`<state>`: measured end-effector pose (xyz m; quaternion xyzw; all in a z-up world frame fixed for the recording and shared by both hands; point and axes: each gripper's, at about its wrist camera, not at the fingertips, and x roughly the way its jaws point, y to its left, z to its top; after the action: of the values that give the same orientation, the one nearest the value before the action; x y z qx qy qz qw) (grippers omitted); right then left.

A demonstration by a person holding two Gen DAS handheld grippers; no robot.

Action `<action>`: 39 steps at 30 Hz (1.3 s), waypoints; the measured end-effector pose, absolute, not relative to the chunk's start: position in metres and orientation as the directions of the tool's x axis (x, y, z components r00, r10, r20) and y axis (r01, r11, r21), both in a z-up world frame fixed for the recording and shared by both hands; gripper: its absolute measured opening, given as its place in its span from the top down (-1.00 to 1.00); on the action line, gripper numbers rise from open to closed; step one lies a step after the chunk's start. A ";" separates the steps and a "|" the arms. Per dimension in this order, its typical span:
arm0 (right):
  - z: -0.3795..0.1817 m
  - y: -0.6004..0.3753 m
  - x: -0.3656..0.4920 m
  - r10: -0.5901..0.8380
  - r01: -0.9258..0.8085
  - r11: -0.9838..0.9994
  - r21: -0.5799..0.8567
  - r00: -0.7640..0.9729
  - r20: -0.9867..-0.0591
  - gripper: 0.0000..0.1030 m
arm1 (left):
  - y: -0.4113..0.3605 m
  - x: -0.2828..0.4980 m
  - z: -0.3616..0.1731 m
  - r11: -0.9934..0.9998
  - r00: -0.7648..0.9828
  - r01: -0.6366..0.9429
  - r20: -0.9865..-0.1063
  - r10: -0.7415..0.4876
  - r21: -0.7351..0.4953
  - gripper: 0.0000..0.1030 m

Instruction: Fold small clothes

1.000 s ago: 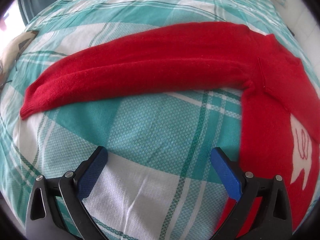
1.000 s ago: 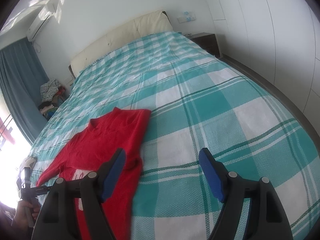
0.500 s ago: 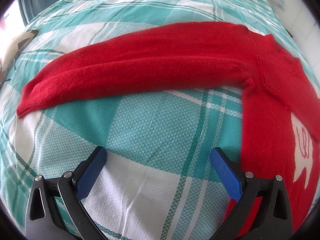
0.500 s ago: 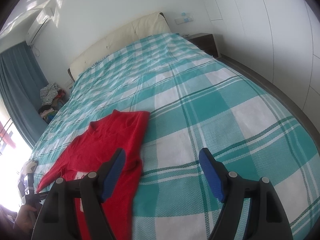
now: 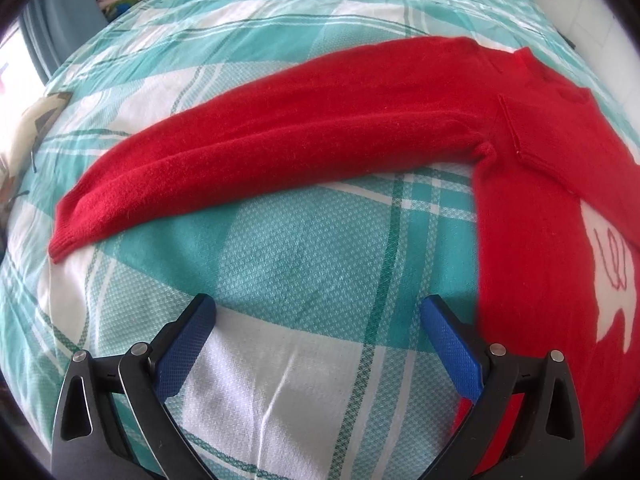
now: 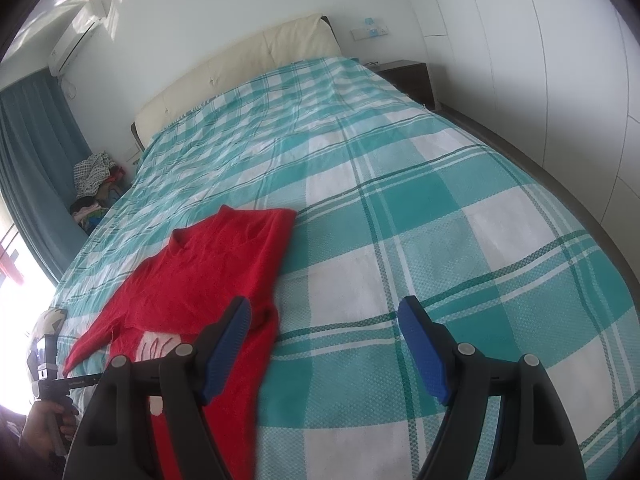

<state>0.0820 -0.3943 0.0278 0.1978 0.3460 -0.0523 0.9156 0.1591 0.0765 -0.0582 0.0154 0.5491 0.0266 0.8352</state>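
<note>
A red knit sweater (image 5: 532, 216) with a white motif lies flat on the teal plaid bed (image 5: 304, 256). One long sleeve (image 5: 280, 148) stretches out to the left; its cuff is at the far left. My left gripper (image 5: 318, 320) is open and empty, just above the sheet, below the sleeve and left of the sweater body. In the right wrist view the sweater (image 6: 208, 276) lies at lower left, its other side folded in. My right gripper (image 6: 324, 320) is open and empty, held above the bed, right of the sweater.
The bed (image 6: 420, 216) runs back to a cream headboard (image 6: 240, 68). A dark nightstand (image 6: 408, 76) and white wardrobe doors (image 6: 540, 60) stand on the right. Blue curtains and a pile of clothes (image 6: 94, 188) are on the left. The person's left hand (image 6: 48, 424) holds the other gripper's handle.
The left gripper has drawn back slightly, so the sleeve sits a little lower and its cuff nearer the centre. The right gripper has tilted up slightly. Both stay open.
</note>
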 end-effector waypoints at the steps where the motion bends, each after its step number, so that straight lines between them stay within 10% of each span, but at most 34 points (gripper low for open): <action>1: 0.028 -0.394 0.082 0.042 0.231 0.918 0.324 0.753 -0.657 -0.47 | 0.074 0.157 -0.054 0.998 0.414 -0.024 -0.908 0.068 0.064 -0.99; 17: 0.024 -0.386 0.086 0.040 0.217 0.931 0.294 0.739 -0.673 -0.47 | 0.089 0.149 0.007 0.998 0.695 -0.059 -0.717 0.052 0.014 -0.99; 39: 0.022 -0.388 0.086 0.038 0.228 0.925 0.304 0.741 -0.670 -0.47 | 0.093 0.148 0.011 0.997 0.707 -0.077 -0.704 0.064 0.013 -0.99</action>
<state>0.0859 -0.3884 0.0223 0.1867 0.3559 -0.0518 0.9142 0.1479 0.0929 0.0109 -0.0086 0.3806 0.0383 0.9239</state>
